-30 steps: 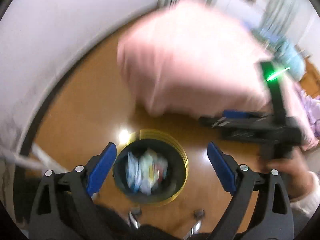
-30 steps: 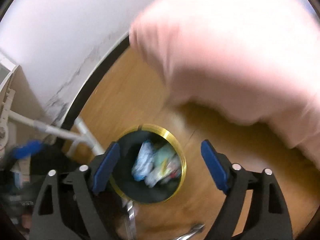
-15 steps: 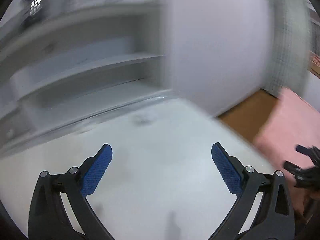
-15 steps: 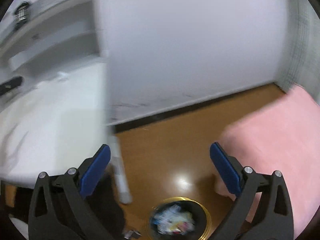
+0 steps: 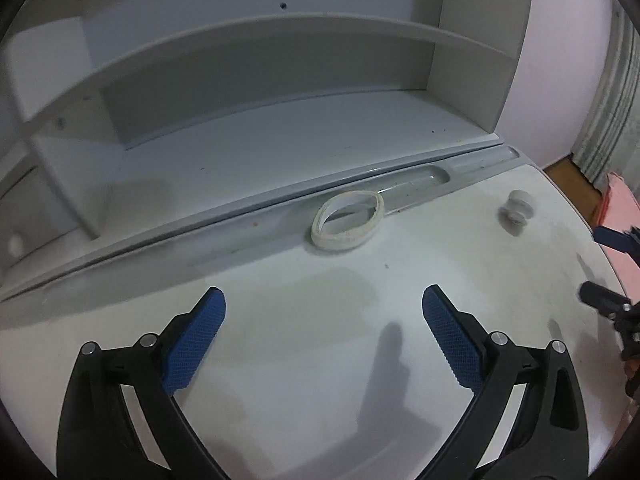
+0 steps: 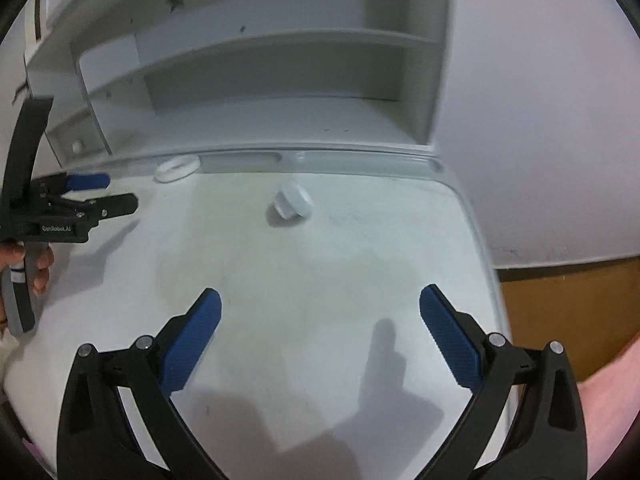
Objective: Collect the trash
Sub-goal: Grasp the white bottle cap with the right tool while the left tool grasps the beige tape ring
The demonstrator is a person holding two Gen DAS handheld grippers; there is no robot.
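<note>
You are holding your left gripper (image 5: 323, 344) spread wide and empty over the near part of the white desk (image 5: 280, 380); its jaws have just been opening the last bit, with nothing between them. Ahead of it, at the far edge of the desk and partly over the pen groove (image 5: 416, 178), the white tape ring (image 5: 347, 220) is lying flat; it is looking light, thin and a little floppy, so you would likely do best pinching across one side of its band rather than spanning the whole loop. To the right of it the small white cap (image 5: 517, 205) is sitting alone, well apart from the ring; it is probably hard, light and smooth, so it may be skidding on the slick top; take it across its wider rim. Your right gripper (image 6: 320, 342) is also standing spread and empty, nearer the desk's right edge, with the cap straight ahead of it.

A second ago both cameras were looking down into the black bin with the gold rim on the wooden floor, beside the pink cloth; now both are looking at the desk and its empty shelves (image 5: 256, 92), and the bin is out of sight.
</note>
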